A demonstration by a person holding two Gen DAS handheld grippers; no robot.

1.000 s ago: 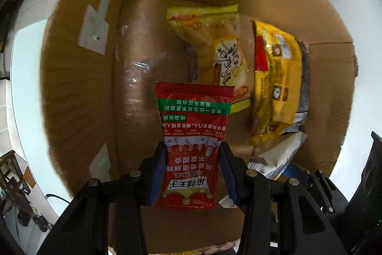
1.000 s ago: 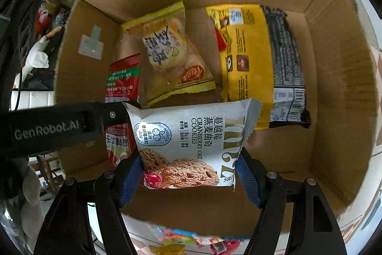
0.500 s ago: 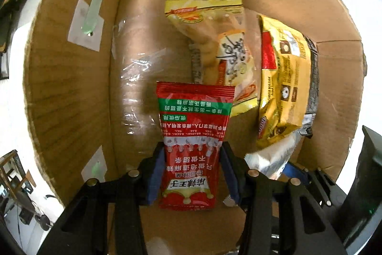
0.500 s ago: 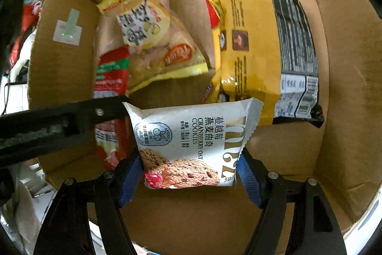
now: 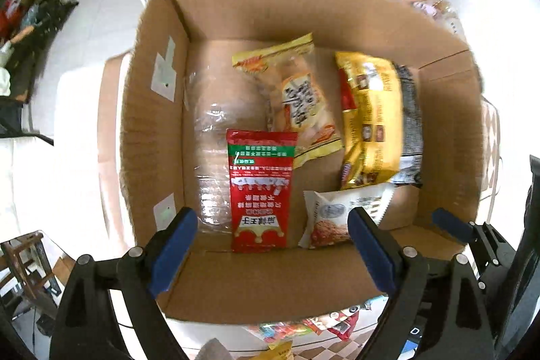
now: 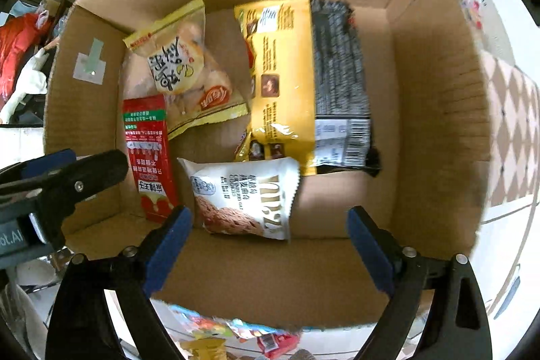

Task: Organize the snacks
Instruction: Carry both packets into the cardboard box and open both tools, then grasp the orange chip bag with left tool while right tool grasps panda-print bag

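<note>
Both tongs over the cardboard box [image 5: 216,285], pointing down. Left tongs [image 5: 273,245] spreading, nothing pinched; red sachet [image 5: 260,191] lies flat on the box floor btwn the pads, not touched. Right tongs [image 6: 270,245] spreading too, empty; white cookie pack [image 6: 246,198] lies on the floor just beside the sachet. Yellow bag [image 6: 287,83] and clear-yellow pastry bag [image 6: 182,70] lie further in.

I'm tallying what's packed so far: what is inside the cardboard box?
Four packets lie in the cardboard box: a red sachet, a white cookie packet, a pale yellow snack bag and a large yellow-and-black bag. Anything beneath them is hidden.
</note>
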